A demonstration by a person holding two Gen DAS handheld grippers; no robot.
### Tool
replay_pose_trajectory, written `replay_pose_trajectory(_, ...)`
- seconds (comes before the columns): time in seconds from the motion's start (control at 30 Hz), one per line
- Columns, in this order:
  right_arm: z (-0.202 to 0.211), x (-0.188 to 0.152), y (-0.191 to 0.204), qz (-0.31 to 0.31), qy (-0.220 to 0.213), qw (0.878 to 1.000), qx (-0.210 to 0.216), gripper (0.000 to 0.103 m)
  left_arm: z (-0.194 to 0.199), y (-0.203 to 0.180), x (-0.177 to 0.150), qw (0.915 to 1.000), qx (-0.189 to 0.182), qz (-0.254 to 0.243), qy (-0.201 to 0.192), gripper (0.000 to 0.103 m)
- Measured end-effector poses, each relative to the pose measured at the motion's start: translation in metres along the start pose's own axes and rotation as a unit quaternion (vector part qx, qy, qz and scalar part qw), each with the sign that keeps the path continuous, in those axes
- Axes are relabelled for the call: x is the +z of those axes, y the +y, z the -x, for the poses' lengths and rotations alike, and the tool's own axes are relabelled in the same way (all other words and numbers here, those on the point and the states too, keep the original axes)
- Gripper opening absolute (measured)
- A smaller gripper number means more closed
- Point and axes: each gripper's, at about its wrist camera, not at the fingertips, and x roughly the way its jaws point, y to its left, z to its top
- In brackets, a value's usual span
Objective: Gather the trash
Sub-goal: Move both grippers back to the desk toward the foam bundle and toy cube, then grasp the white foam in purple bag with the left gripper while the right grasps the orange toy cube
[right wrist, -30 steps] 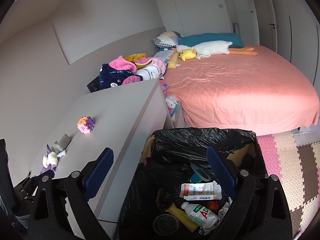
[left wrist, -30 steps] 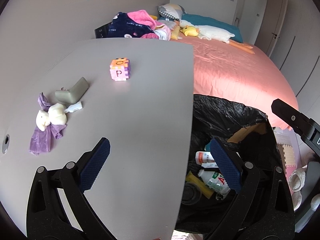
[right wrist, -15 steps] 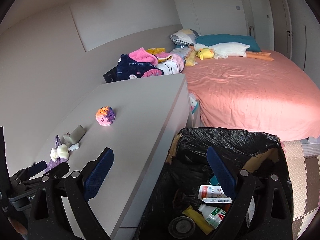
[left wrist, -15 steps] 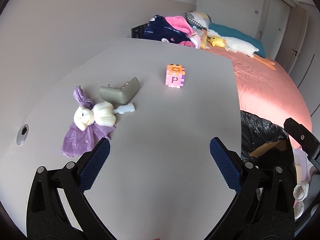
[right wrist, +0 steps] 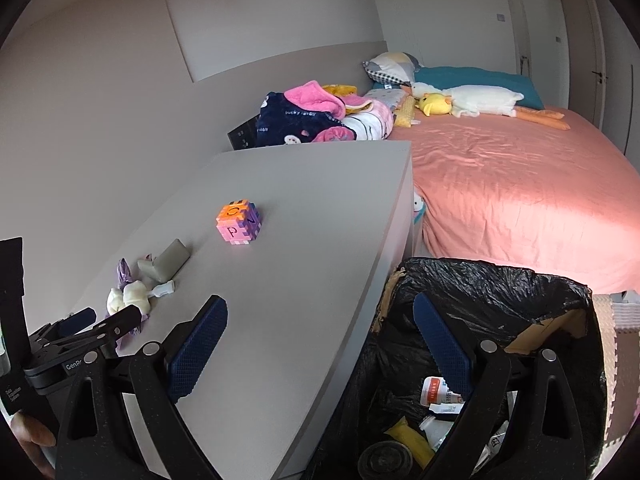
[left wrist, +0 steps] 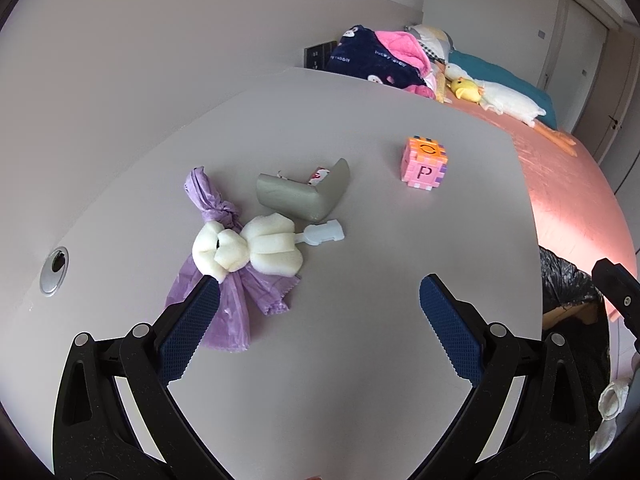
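Trash lies in a small cluster on the grey desk (left wrist: 360,280): a knotted purple bag (left wrist: 224,280), 2 pieces of white foam (left wrist: 248,250) on top of it, a grey corner guard (left wrist: 308,198) just behind, and a small white plastic tab (left wrist: 322,234) touching the foam. The left gripper (left wrist: 318,316) hovers over the desk with its blue pads (left wrist: 188,328) spread wide and nothing between them; the left pad overlaps the purple bag in view. The right gripper (right wrist: 320,344) is equally wide apart and empty, straddling the desk edge and the black-lined bin (right wrist: 500,292), which holds bottles and wrappers. A pink and orange letter cube (left wrist: 424,168) sits further back. Beyond is a bed (right wrist: 520,192) with pink sheets.
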Motion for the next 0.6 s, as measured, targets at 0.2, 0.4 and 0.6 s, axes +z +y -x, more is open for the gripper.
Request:
replay_pose_trajectory(0.2, -0.012, 0.003, 0.012, 0.011, 0.003, 1.000, 0.008, 0.094, -0.013, 0.019, 0.005, 0.9999, 0.012, 0.008, -0.002, 0.095)
replay_pose_trajectory(0.4, -0.031, 0.011, 0.025, 0.023, 0.011, 1.000, 0.016, 0.094, -0.027, 0.027, 0.011, 0.9998, 0.016, 0.000, 0.006, 0.087)
replay_pose_trajectory(0.6, -0.054, 0.023, 0.039, 0.030, 0.019, 0.999, 0.026, 0.094, -0.040, 0.032, 0.016, 0.9997, 0.020, -0.007, 0.015, 0.085)
